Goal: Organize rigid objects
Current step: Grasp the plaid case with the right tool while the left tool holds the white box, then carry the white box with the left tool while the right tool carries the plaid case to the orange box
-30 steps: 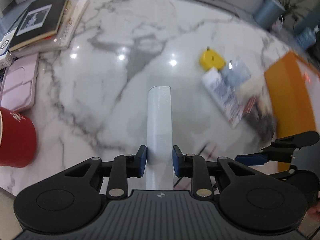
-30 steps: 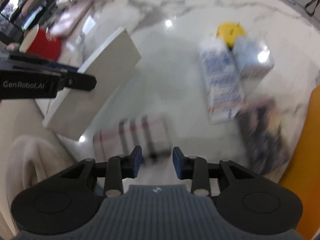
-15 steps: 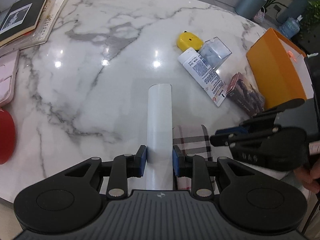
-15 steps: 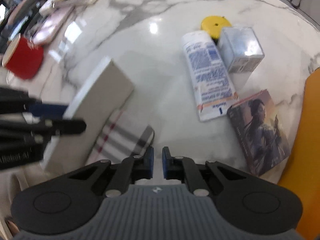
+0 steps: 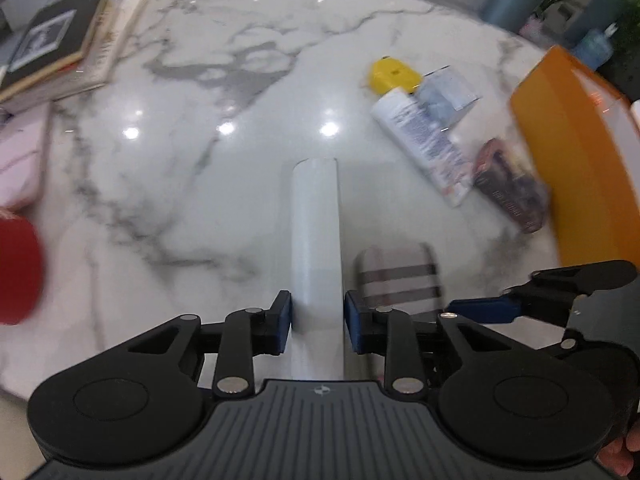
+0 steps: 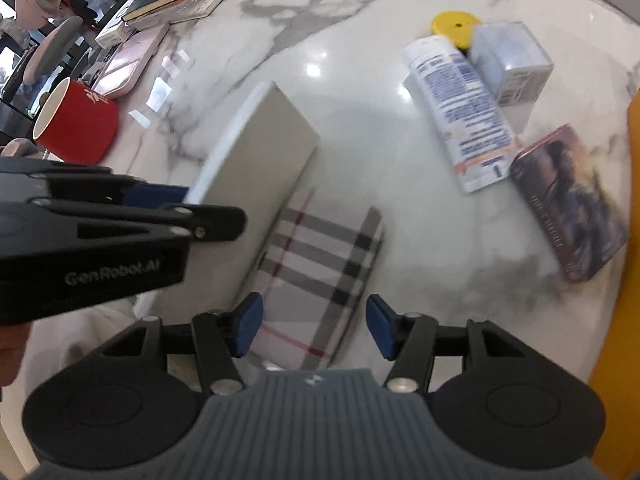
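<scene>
My left gripper (image 5: pixel 316 326) is shut on a flat white box (image 5: pixel 316 240), held on edge above the marble table; the box also shows from the side in the right wrist view (image 6: pixel 256 152). My right gripper (image 6: pixel 314 326) is open, its jaws on either side of the near end of a plaid checked case (image 6: pixel 316 268) lying on the table; the case also shows in the left wrist view (image 5: pixel 400 276). A white tube (image 6: pixel 460 108), a clear blue box (image 6: pixel 510 64), a yellow object (image 6: pixel 454 24) and a dark picture box (image 6: pixel 572 200) lie beyond.
An orange bin (image 5: pixel 576 160) stands at the right. A red cup (image 6: pixel 76 124), a pink case (image 6: pixel 128 60) and stacked books (image 5: pixel 60 40) are at the left. The table's near edge (image 5: pixel 16 384) is just below the grippers.
My right gripper went from nearly shut to open and now straddles the plaid case. My left gripper keeps its hold on the white box and has shifted slightly.
</scene>
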The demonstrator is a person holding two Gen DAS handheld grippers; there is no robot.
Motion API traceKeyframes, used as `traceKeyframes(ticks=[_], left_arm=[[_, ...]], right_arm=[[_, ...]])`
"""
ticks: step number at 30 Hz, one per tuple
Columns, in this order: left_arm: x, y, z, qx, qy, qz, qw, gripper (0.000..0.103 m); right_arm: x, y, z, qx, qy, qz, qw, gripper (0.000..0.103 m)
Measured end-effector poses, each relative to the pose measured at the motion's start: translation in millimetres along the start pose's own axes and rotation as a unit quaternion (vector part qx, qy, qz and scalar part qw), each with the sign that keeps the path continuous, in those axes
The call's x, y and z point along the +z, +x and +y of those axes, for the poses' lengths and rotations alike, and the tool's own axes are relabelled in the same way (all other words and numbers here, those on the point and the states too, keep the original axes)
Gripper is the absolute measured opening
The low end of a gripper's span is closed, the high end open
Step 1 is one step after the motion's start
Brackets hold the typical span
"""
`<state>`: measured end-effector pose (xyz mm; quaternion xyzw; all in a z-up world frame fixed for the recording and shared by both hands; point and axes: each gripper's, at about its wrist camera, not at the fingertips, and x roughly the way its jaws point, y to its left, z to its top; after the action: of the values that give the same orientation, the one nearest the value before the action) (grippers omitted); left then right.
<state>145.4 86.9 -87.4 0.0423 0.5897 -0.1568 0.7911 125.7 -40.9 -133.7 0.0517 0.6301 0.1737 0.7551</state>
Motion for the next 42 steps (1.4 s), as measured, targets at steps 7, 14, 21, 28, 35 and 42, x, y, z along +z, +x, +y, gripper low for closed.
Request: traceKeyframes(ticks=[7, 14, 21, 28, 35, 42], left_arm=[[-9.3, -7.1, 16.8, 0.012, -0.011, -0.006, 0.9998, 0.031], [-14.8, -8.9, 13.4, 0.001, -0.008, -0.008, 0.9999, 0.031], [-15.8, -7.3, 6.9, 0.007, -0.003, -0.016, 0.9998, 0.032], [-16.5, -3.5, 4.1, 0.016, 0.003, -0.004, 0.9999, 0.043], [-17.1, 1.4, 7.9, 0.017, 0.001, -0.005, 0.9999, 0.040], [-16.9, 3.7, 6.8, 0.011, -0.001, 0.000, 0.9999, 0.032]], right_arm=[[-1.3, 8.3, 16.8, -0.035, -0.021, -0.012, 0.999, 0.071], [-3.5, 2.1, 4.2, -0.043, -0.054, 0.000, 0.998, 0.062], [-4.8, -4.3, -7.6, -0.064, -0.079, -0.001, 0.995, 0.065], [-3.8, 4.4, 3.5, -0.077, -0.132, -0.001, 0.988, 0.071], [7.5, 9.0, 7.8, -0.077, -0.176, 0.003, 0.981, 0.074], [8.2, 11.5, 11.7, -0.067, -0.191, 0.011, 0.979, 0.072]])
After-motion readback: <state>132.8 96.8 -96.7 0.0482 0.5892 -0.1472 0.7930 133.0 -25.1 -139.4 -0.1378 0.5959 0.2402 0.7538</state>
